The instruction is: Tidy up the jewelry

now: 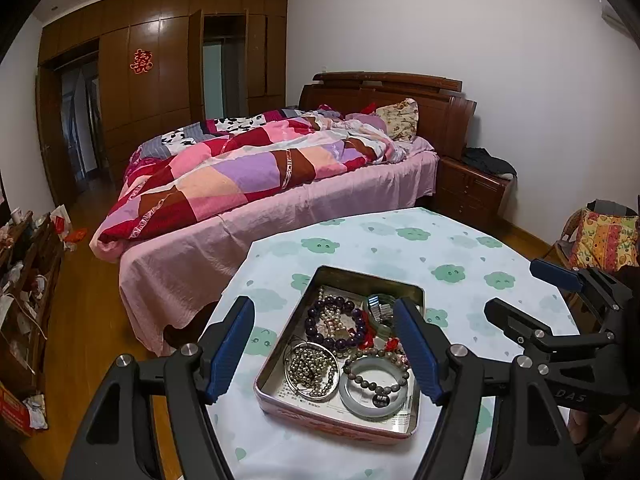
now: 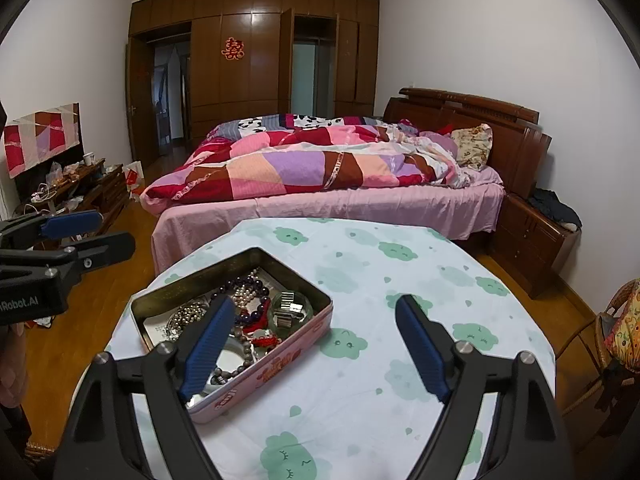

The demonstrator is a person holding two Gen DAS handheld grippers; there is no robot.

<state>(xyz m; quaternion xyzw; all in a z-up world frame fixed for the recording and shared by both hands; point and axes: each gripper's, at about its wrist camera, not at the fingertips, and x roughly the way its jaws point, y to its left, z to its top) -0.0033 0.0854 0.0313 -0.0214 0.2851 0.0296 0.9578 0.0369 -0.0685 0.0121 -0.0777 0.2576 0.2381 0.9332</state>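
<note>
A pink tin (image 1: 332,420) lies open on the round table's green-cloud cloth (image 1: 440,248). Inside are a purple bead bracelet (image 1: 320,320), a pale jade bangle (image 1: 360,400), a brown bead bracelet (image 1: 376,360), a metallic bead strand (image 1: 312,368), a silver band (image 1: 378,306) and red cords. My left gripper (image 1: 322,308) stands open above the tin, one finger on each side, holding nothing. My right gripper (image 2: 316,300) is open too, its left finger over the tin (image 2: 304,336), its right finger over bare cloth. Each gripper shows in the other view: the right gripper (image 1: 512,286), the left gripper (image 2: 116,230).
Behind the table is a bed (image 2: 320,208) with a pink sheet and patchwork quilt, and a wooden nightstand (image 2: 536,232) beside it. A wicker chair (image 2: 616,332) with a patterned cushion stands right. A cluttered low cabinet (image 2: 80,188) lines the left wall. The floor is wood.
</note>
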